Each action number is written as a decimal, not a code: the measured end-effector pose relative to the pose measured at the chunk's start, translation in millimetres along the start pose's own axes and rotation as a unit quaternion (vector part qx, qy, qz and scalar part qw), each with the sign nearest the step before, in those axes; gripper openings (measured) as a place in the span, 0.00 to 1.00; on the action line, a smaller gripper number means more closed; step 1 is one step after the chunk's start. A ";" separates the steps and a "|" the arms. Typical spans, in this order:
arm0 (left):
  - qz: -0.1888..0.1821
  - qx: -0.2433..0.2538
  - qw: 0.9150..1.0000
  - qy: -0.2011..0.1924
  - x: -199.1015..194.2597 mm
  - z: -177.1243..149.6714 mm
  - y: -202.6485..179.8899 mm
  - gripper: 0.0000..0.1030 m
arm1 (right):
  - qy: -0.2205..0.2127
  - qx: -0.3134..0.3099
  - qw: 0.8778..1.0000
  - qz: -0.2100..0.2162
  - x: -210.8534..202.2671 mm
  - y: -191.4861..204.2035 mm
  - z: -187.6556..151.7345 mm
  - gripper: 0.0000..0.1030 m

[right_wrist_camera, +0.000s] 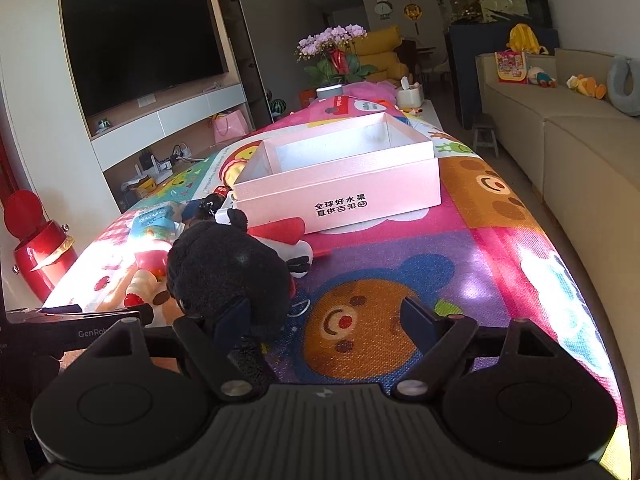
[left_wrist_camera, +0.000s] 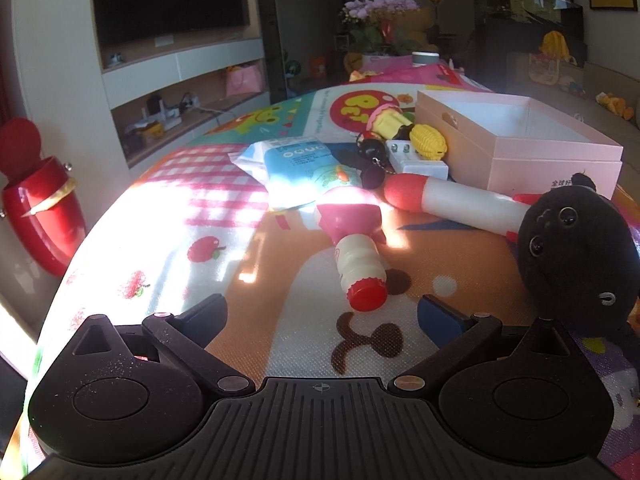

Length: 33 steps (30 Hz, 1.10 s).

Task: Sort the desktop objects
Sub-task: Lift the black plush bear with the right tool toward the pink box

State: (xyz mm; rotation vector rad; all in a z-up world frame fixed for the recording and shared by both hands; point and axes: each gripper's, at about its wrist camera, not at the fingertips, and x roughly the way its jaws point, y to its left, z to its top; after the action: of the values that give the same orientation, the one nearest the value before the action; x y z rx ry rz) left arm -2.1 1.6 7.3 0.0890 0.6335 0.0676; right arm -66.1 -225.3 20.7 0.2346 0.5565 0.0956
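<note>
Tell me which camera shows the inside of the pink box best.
The right wrist view: it looks down into the open pink box, showing its white floor and inner walls, nothing visibly inside. The left wrist view catches the box lower and from the side, showing mostly outer walls and rim.

Left claw (left_wrist_camera: 322,312) jaws spread wide, nothing between them, angled downward, right claw (right_wrist_camera: 326,314) jaws also spread apart, tilted downward likewise

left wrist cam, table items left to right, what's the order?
Blue and white pouch → small bottle with red cap → toy rocket with red nose → black plush toy. The pink box sits behind the rocket and the plush; the small clutter beside the box overlaps too much to order.
</note>
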 end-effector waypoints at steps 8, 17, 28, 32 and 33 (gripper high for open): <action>-0.051 0.058 0.997 -0.007 -9.1 -5.2 -6.3 1.00 | 0.033 -0.024 0.999 -0.035 12.6 -24.9 19.7 0.80; -0.077 0.035 0.996 -0.010 -11.1 0.2 7.7 1.00 | 0.011 -0.121 0.991 0.048 -4.2 6.7 63.6 0.80; -0.064 -0.029 0.997 -0.019 -30.0 6.2 57.1 1.00 | 0.100 -0.053 0.991 0.068 89.2 8.5 77.7 0.46; -0.063 -0.029 0.997 -0.014 -24.0 6.0 52.6 1.00 | 0.159 0.002 0.971 0.181 92.6 23.2 60.0 0.41; -0.064 -0.030 0.997 -0.013 -23.3 5.8 52.4 1.00 | 0.160 -0.001 0.967 0.200 88.4 28.1 58.9 0.41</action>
State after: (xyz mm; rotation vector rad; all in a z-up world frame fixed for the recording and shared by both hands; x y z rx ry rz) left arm -19.3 51.2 31.1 -0.0085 0.6089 -0.0390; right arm 39.4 -196.0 30.9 0.3311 0.8248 0.5339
